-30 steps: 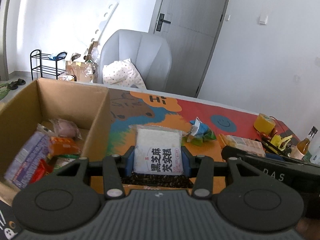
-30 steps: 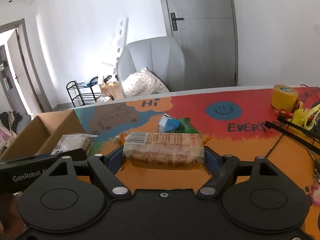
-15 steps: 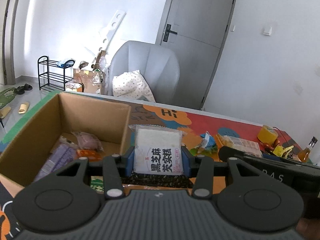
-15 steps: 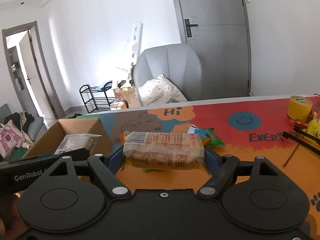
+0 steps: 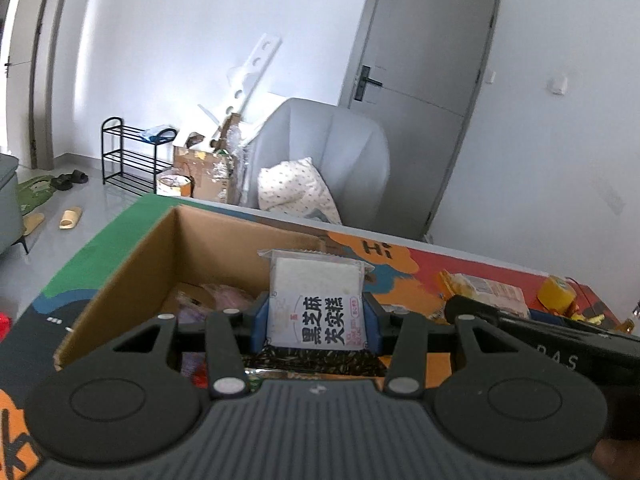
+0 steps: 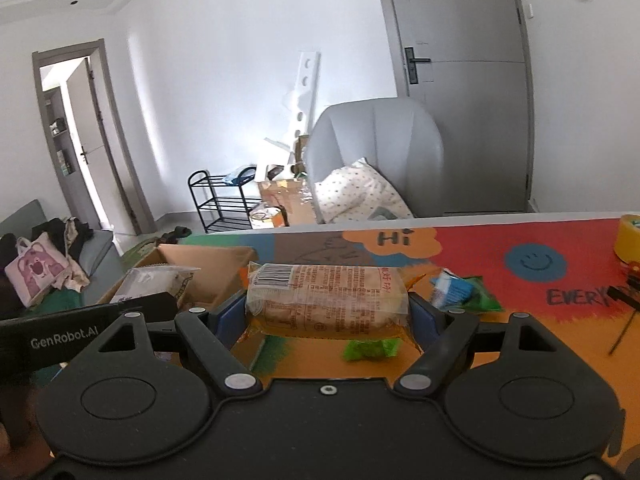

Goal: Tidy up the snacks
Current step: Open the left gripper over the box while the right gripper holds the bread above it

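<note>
Both claws loaded above the painted table (image 6: 500, 236), mid-carry toward the cardboard box (image 5: 132, 276). My left claw (image 5: 316, 320) is clenched on a white sesame-cake packet (image 5: 316, 300), held upright between the blue pads and hanging over the box's near right corner, above the snacks already inside. My right claw (image 6: 328, 312) grips a long clear-wrapped biscuit pack (image 6: 326, 300) by its two ends, off to the right of the box and above bare table, with a blue-and-green snack bag (image 6: 460, 292) lying just beyond it.

The risks I see: the slick film on the biscuit pack could let it sag or slide out, since only its ends are pinched. Released here, it would land on the table, not in the box. The two claws ride close together, so converging on one opening could knock them, or catch the box wall and shove it.
</note>
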Demonstrator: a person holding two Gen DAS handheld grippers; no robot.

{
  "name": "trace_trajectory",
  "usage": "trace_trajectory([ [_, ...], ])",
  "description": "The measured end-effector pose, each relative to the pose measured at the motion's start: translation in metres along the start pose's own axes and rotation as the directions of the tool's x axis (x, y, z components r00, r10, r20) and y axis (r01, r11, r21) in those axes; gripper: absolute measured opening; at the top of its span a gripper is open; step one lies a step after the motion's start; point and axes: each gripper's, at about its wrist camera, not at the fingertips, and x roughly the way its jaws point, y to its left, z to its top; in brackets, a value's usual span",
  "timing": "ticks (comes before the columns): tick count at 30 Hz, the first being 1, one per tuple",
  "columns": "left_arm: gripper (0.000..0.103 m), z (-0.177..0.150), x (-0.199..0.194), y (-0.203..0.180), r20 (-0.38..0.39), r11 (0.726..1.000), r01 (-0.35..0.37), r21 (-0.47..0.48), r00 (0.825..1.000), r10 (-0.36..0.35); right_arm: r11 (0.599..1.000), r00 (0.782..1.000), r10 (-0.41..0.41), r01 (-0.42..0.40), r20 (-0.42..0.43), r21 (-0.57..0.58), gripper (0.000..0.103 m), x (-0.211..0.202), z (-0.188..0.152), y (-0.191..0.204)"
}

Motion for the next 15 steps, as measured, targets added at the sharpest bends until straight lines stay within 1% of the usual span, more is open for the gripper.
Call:
trace_trajectory([
  [10, 0.046, 0.007, -0.003, 0.036, -0.002, 0.996, -0.072, -0.044, 0.997, 0.072, 0.998, 0.998, 0.056, -0.056, -0.007, -0.017, 0.078, 0.014, 0.003, 0.024],
  [15, 0.045, 0.012, 0.002, 0.052, -0.004, 0.993, -0.092, -0.068, 0.996, 0.092, 0.997, 0.998, 0.069, -0.070, -0.009, -0.029, 0.078, 0.020, 0.005, 0.033],
])
